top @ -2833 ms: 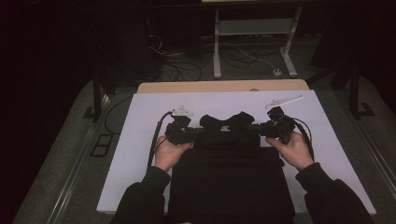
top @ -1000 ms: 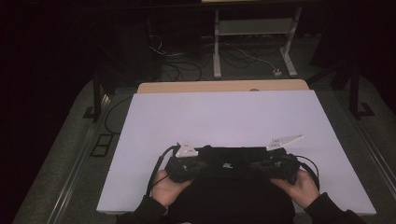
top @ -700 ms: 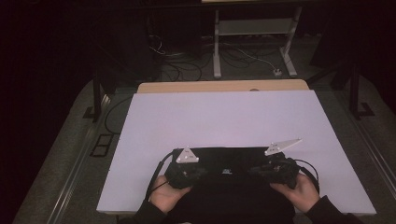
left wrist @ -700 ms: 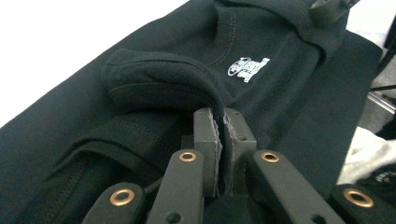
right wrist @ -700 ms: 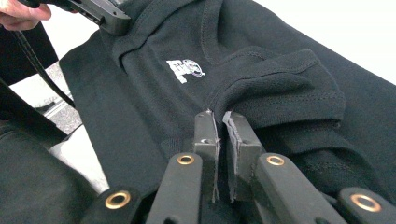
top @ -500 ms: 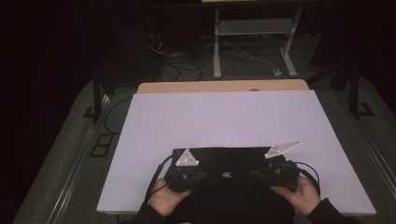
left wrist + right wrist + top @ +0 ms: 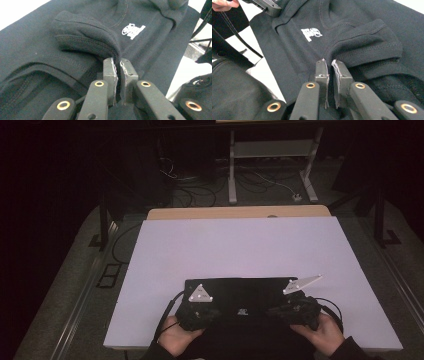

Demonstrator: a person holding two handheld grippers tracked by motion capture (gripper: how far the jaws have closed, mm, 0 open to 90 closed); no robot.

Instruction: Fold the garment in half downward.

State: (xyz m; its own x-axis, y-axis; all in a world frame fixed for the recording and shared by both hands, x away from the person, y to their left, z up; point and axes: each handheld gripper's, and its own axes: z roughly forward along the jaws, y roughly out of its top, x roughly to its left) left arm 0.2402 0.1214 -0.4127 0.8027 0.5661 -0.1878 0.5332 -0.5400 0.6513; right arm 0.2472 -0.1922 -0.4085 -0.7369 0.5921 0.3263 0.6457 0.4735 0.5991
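Observation:
A black sweatshirt (image 7: 239, 292) with a small white logo (image 7: 243, 311) lies folded at the near edge of the white table (image 7: 235, 245). My left gripper (image 7: 211, 313) is at its left end and my right gripper (image 7: 278, 312) at its right end, each held by a hand. In the left gripper view the left gripper (image 7: 117, 63) is shut on a thick fold of the black fabric (image 7: 82, 37), with the logo (image 7: 133, 30) beyond. In the right gripper view the right gripper (image 7: 329, 64) pinches a ribbed fold of the sweatshirt (image 7: 367, 42).
A wooden strip (image 7: 235, 212) runs along the table's far edge. Beyond it, cables and a metal stand (image 7: 270, 155) sit on the dark floor. A black frame leg (image 7: 102, 220) stands at the left. The other gripper (image 7: 268, 6) and a hand (image 7: 224, 3) appear far off in the right gripper view.
Both hands have drawn the sweatshirt's far edge from mid-table back toward the near edge, folding it over. Over the last second they have barely shifted.

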